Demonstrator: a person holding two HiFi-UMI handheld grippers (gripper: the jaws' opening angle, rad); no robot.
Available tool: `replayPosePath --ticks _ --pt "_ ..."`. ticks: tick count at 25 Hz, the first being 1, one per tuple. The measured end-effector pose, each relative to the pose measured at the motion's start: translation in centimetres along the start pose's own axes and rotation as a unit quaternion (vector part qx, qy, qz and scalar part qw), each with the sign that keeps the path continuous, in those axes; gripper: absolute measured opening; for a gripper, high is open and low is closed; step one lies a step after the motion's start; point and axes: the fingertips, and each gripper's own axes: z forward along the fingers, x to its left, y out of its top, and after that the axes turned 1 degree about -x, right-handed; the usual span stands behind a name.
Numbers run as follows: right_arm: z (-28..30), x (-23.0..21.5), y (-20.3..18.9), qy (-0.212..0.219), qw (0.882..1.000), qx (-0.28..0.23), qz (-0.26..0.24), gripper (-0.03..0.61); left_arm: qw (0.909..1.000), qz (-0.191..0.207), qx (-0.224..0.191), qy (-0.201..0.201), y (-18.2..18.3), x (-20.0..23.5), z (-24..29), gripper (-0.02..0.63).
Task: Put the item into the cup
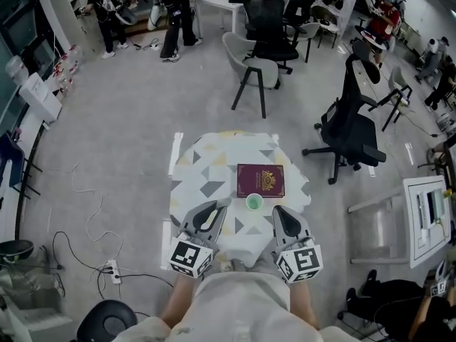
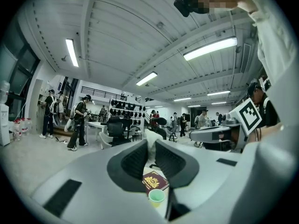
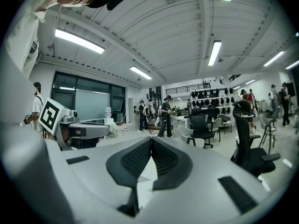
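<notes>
Centre the left tool (image 1: 214,210), pinching the pale item (image 2: 149,146), above the cup (image 1: 254,202) before opening, while the right tool (image 1: 279,211) idles closed.

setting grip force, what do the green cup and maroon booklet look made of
Green cup: probably thin plastic, possibly paper; smooth, even pale green wall. Maroon booklet: likely card or leatherette cover; flat, with a gold stamped emblem.

Small green cup (image 1: 254,202) upright; white item (image 2: 152,141) in left gripper (image 2: 151,149)
</notes>
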Motion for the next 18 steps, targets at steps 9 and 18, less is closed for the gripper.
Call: replayPosePath --ticks 9,18 --pt "3.5 -3.5 0.2 0.025 1.000 0.000 0.009 0.008 0.9998 0.008 0.005 0.018 0.6 1.0 4.7 0.060" --pt "6.2 -6.7 -1.4 0.036 0.999 0.020 0.027 0.008 0.9991 0.005 0.034 0.026 -1.0 1.6 8.8 0.060"
